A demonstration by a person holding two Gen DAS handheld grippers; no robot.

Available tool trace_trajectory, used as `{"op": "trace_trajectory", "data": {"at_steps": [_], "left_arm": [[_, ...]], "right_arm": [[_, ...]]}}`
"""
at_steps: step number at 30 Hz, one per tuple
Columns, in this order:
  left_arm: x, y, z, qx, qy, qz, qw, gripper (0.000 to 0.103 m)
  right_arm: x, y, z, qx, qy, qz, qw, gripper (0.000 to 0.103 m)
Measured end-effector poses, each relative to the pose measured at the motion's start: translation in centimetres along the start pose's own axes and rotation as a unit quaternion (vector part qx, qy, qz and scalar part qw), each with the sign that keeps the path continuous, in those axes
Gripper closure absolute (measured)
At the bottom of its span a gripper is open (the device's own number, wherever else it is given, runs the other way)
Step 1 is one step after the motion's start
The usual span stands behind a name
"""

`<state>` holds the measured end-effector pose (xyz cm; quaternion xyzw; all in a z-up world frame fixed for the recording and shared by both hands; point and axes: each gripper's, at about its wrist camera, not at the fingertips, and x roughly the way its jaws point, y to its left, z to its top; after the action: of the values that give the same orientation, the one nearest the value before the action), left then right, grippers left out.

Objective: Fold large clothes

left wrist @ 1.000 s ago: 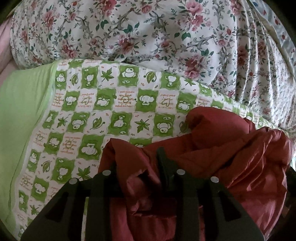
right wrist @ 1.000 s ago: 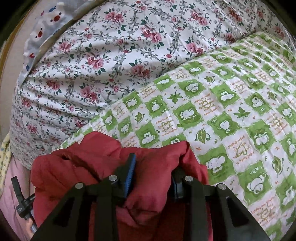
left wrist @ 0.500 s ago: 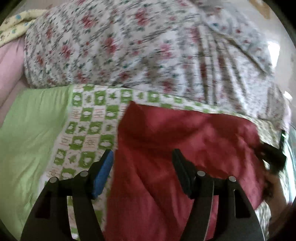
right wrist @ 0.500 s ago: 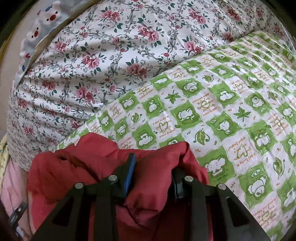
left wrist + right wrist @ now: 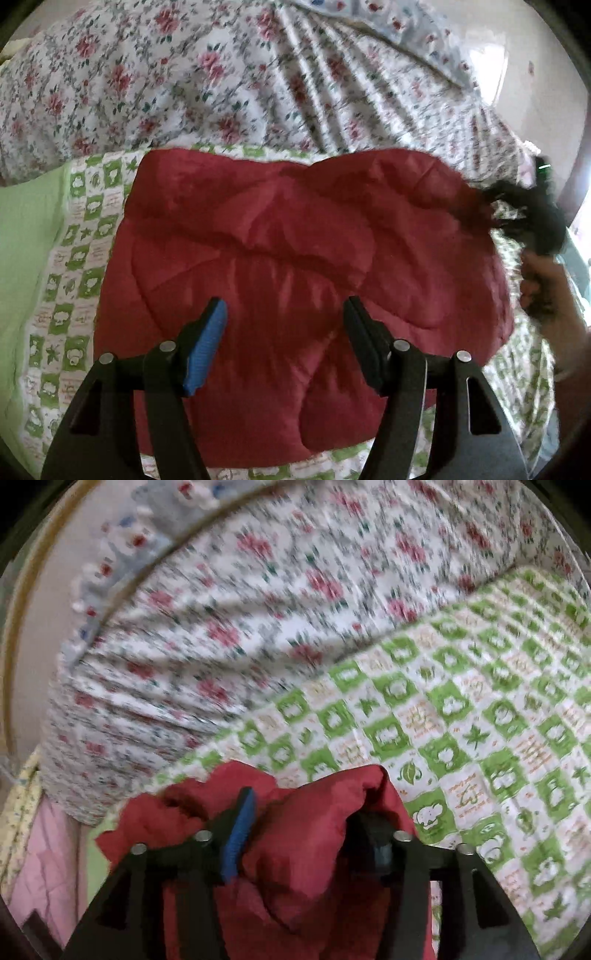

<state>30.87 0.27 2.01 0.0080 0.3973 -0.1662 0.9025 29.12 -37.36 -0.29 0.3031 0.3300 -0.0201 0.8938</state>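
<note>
The floral duvet [image 5: 236, 74] fills the upper half of the left wrist view and the upper left of the right wrist view, bunched in folds behind the work area. The green checked sheet [image 5: 480, 720] lies below it, covering the right half of the right wrist view; its plain green edge [image 5: 26, 240] runs down the left side of the left wrist view. A pink cloth [image 5: 48, 849] shows at the lower left of the right wrist view. The red jacket [image 5: 295, 258] lies folded on the sheet at the centre of the left wrist view. The left gripper [image 5: 284, 306] hovers over it, fingers wide and empty. The right gripper [image 5: 306, 808] has just been opening; a fold of the jacket [image 5: 317, 830] bulges between its fingers, and whether the pads touch it cannot be told. A hand [image 5: 543, 284] shows blurred at the right edge of the left wrist view.
</note>
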Motion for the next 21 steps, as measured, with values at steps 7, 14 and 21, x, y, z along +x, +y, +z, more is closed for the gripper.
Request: {"op": "trace_trajectory", "data": {"at_steps": [7, 14, 21], "left_arm": [[2.6, 1.9, -0.3, -0.03, 0.002, 0.037, 0.9989, 0.038], [3.8, 1.9, 0.6, -0.03, 0.011, 0.072, 0.9969, 0.036], [6.5, 4.0, 1.9, -0.054, 0.032, 0.084, 0.9945, 0.035]], "right_arm": [[-5.5, 4.5, -3.3, -0.105, -0.027, 0.024, 0.994, 0.025], [-0.3, 7.9, -9.7, -0.235, 0.06, -0.028, 0.97, 0.026], [5.1, 6.0, -8.0, -0.202, 0.094, -0.069, 0.972, 0.023]]}}
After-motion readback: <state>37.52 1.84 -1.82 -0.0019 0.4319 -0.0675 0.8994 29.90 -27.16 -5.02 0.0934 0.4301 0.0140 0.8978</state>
